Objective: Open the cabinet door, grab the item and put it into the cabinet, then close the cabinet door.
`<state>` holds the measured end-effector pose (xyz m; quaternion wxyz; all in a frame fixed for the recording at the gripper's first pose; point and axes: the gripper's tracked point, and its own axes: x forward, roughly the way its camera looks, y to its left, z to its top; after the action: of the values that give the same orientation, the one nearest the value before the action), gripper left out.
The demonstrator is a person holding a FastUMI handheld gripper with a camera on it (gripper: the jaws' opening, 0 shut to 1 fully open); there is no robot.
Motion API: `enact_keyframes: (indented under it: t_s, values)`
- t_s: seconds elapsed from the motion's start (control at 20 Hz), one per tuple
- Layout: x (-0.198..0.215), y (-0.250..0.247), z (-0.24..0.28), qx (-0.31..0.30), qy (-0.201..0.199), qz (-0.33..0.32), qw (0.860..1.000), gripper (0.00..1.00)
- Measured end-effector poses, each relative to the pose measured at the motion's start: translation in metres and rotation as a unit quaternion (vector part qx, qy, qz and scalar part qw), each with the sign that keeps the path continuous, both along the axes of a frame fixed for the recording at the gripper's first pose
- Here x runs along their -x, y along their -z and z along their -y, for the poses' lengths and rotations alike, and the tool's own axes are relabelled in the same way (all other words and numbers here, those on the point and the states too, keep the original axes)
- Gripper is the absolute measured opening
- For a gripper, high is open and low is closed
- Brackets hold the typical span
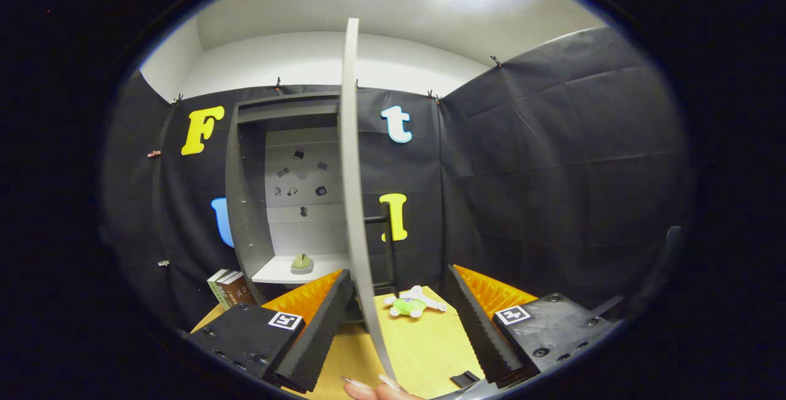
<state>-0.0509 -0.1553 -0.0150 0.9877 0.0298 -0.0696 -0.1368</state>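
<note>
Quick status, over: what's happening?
Gripper open, cabinet door edge-on between its fingers. Green item on cabinet shelf. Plush toy on table beyond.

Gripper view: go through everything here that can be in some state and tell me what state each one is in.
Grey cabinet door: swung open, edge-on between the fingers.
Grey cabinet: open, a small green item on its white shelf.
Green and white plush toy: lying on the wooden table, ungrasped.
Tongs: open.
</note>
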Motion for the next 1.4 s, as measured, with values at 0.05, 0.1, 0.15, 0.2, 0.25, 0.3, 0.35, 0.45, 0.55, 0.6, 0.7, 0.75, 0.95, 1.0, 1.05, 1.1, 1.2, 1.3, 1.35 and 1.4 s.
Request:
enact_keyframes:
  t_s: [0.05,0.1,0.15,0.2,0.25,0.3,0.35,0.45,0.55,0.6,0.7,0.75,0.95,1.0,1.05,1.1,1.2,1.3,1.35,1.4]
  values:
    - [-0.005,0.0,0.011,0.0,-0.006,0.0,1.0,0.98]
    - [-0.021,0.001,0.013,0.001,-0.015,0.0,1.0,0.98]
    - [-0.031,0.002,0.01,0.002,-0.031,0.001,1.0,0.98]
    - [-0.039,0.003,0.008,0.005,-0.049,0.004,0.999,0.98]
    - [-0.045,0.002,0.007,0.005,-0.064,0.004,0.998,0.98]
    - [-0.049,0.003,0.006,0.004,-0.077,0.002,0.997,0.98]
    - [-0.055,0.002,0.005,0.003,-0.09,0.001,0.996,0.98]
    - [-0.061,-0.001,0.006,0.0,-0.109,0.001,0.994,0.98]
    - [-0.064,-0.001,0.005,-0.003,-0.119,0.003,0.993,0.98]
    - [-0.064,-0.003,0.001,-0.005,-0.125,0.005,0.992,0.98]
    - [-0.066,-0.003,-0.003,-0.007,-0.131,0.006,0.991,0.98]
    - [-0.066,-0.003,-0.005,-0.008,-0.133,0.005,0.991,0.98]
    - [-0.067,-0.004,-0.022,-0.008,-0.145,0.004,0.989,0.98]
    - [-0.066,-0.004,-0.031,-0.006,-0.147,0.004,0.989,0.97]
    - [-0.068,-0.004,-0.043,-0.004,-0.147,0.005,0.989,0.98]
    - [-0.069,-0.004,-0.053,-0.003,-0.147,0.005,0.989,0.98]
    - [-0.071,-0.002,-0.077,-0.001,-0.147,0.002,0.989,0.98]
    - [-0.076,0.0,-0.103,0.0,-0.146,-0.002,0.989,0.96]
    - [-0.08,0.0,-0.116,0.002,-0.144,-0.004,0.99,0.96]
    - [-0.083,0.0,-0.128,0.005,-0.141,-0.002,0.99,0.94]
